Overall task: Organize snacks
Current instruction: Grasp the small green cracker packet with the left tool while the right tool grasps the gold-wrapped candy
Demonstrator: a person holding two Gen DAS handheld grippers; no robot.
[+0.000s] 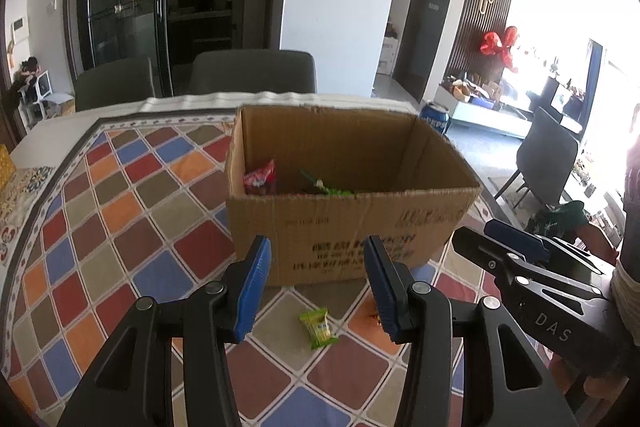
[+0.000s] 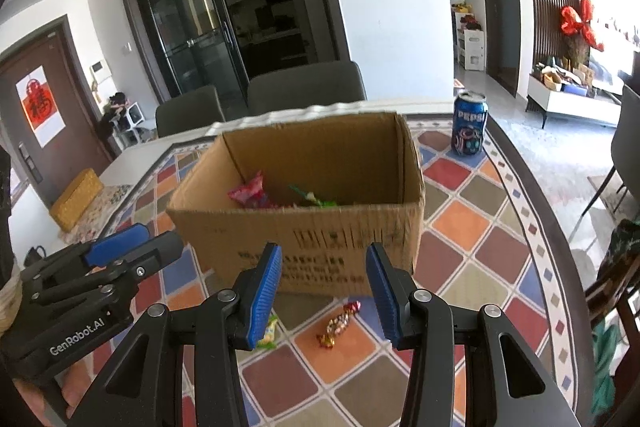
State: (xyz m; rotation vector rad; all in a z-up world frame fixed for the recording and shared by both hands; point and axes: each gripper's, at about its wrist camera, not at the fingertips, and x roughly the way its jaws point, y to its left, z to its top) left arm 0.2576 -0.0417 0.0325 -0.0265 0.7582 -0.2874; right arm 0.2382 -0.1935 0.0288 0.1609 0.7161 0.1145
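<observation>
Both blue-padded black grippers, left (image 1: 316,291) and right (image 2: 324,295), are hovering spread apart, holding nothing, before the open brown cardboard box (image 2: 320,247); green snack packet (image 1: 319,327) and gold-red wrapped candy (image 2: 338,325) are lying just before it.

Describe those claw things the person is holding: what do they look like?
Each is a black, angular linkage of struts with silver pivot bolts, ending in two flat fingers faced with ribbed blue pads. The left gripper carries white "GenRobot.AI" lettering on its side; the right gripper reads "DAS". No cables show.
</observation>
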